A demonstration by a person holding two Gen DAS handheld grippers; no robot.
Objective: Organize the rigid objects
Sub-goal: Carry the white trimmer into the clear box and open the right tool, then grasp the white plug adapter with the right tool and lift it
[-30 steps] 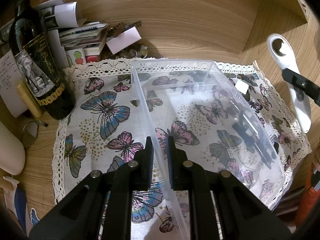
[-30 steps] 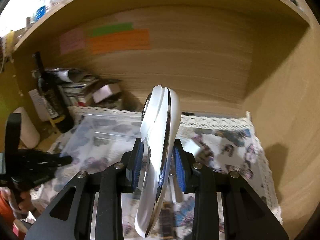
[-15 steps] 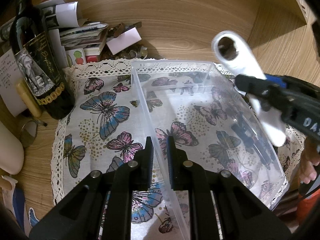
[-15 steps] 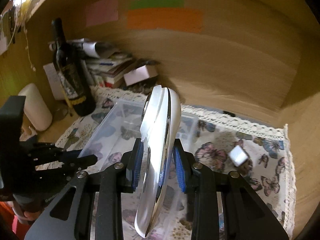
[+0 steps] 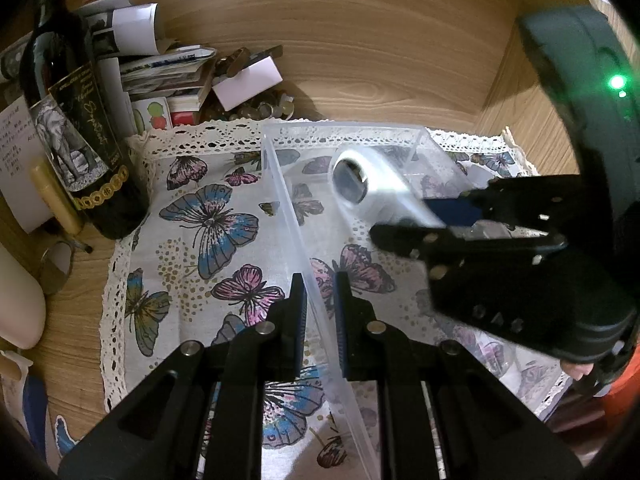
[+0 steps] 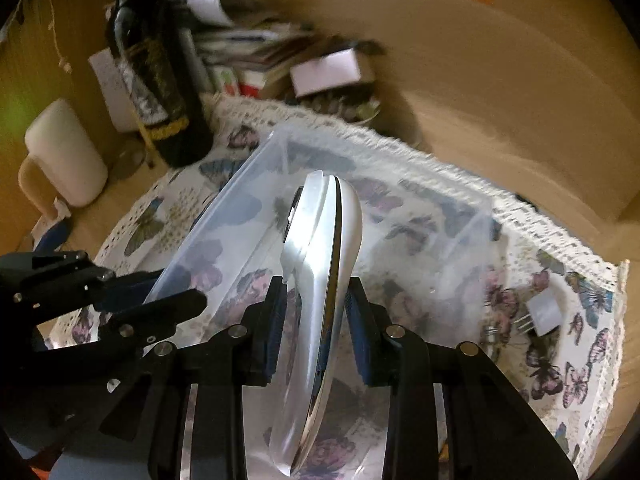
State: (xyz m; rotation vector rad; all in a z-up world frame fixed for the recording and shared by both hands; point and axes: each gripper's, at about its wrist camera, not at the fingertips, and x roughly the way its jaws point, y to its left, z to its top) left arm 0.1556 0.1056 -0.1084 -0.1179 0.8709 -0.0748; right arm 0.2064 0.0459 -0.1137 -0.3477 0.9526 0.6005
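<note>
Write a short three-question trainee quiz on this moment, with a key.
1. True or false: the left gripper is clamped on the wall of the clear bin.
2. What does the right gripper hold? A) the wine bottle B) the white handheld device C) a mug
3. Fill in: the bin stands on a cloth printed with ____.

Key: 1 true; 2 B; 3 butterflies.
</note>
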